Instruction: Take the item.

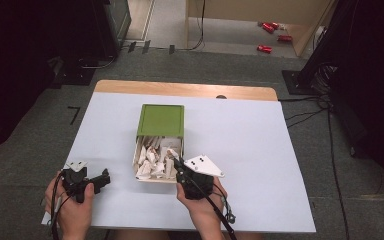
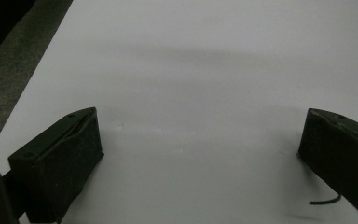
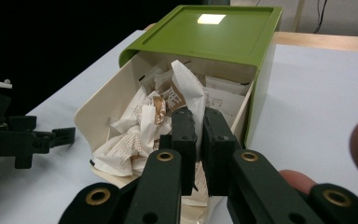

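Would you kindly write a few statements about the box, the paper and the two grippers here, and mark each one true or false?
1. The right gripper is shut on a paper scrap. True.
2. The box has a red lid. False: the lid is green.
3. The left gripper is open over bare table. True.
4. The box is empty. False: crumpled paper fills its open part.
5. The left gripper touches the box. False: it rests apart, left of the box.

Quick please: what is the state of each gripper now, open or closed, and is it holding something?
Left gripper: open, holding nothing, over the white table.
Right gripper: closed on a white paper piece from the drawer of the green box.
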Demonstrator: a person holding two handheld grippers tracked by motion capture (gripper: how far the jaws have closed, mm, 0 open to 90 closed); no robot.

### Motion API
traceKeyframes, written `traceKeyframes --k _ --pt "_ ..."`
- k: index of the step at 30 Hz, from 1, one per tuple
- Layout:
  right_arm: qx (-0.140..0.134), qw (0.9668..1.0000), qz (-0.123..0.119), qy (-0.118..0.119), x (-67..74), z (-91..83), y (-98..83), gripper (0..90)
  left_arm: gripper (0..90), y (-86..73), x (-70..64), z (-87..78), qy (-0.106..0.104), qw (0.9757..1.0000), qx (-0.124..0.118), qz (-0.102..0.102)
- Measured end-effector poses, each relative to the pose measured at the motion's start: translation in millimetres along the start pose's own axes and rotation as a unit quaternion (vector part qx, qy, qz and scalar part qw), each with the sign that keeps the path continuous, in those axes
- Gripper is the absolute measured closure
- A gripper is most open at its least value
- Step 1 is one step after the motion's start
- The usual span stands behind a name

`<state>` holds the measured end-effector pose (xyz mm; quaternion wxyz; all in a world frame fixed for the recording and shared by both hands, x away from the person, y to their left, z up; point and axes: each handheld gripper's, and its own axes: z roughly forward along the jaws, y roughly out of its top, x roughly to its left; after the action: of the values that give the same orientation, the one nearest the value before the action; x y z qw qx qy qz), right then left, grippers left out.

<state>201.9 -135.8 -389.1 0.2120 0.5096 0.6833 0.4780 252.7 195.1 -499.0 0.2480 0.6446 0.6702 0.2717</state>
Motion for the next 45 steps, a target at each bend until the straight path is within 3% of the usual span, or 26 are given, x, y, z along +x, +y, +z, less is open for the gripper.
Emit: traceKeyframes --k 8,19,33,45 --pt "-0.012 0.9999 0.006 -0.008 -10.1 -7.5 8.0 85.6 0.0 0.1 0.0 0.1 0.000 1.0000 0.000 0.000" --pt "-0.021 0.9988 0.019 -0.039 -37.5 -17.6 8.4 85.6 0.0 0.0 -0.1 0.0 0.000 1.0000 0.000 0.000" --pt "-0.006 0.9961 0.032 -0.082 -77.6 -8.7 -14.5 85.7 0.0 -0.1 -0.2 0.1 0.000 1.0000 -0.001 -0.001" --pt "0.020 0.9950 0.046 -0.086 -98.4 4.7 -40.8 85.7 0.0 -0.1 -0.2 0.1 0.000 1.0000 -0.001 -0.001"
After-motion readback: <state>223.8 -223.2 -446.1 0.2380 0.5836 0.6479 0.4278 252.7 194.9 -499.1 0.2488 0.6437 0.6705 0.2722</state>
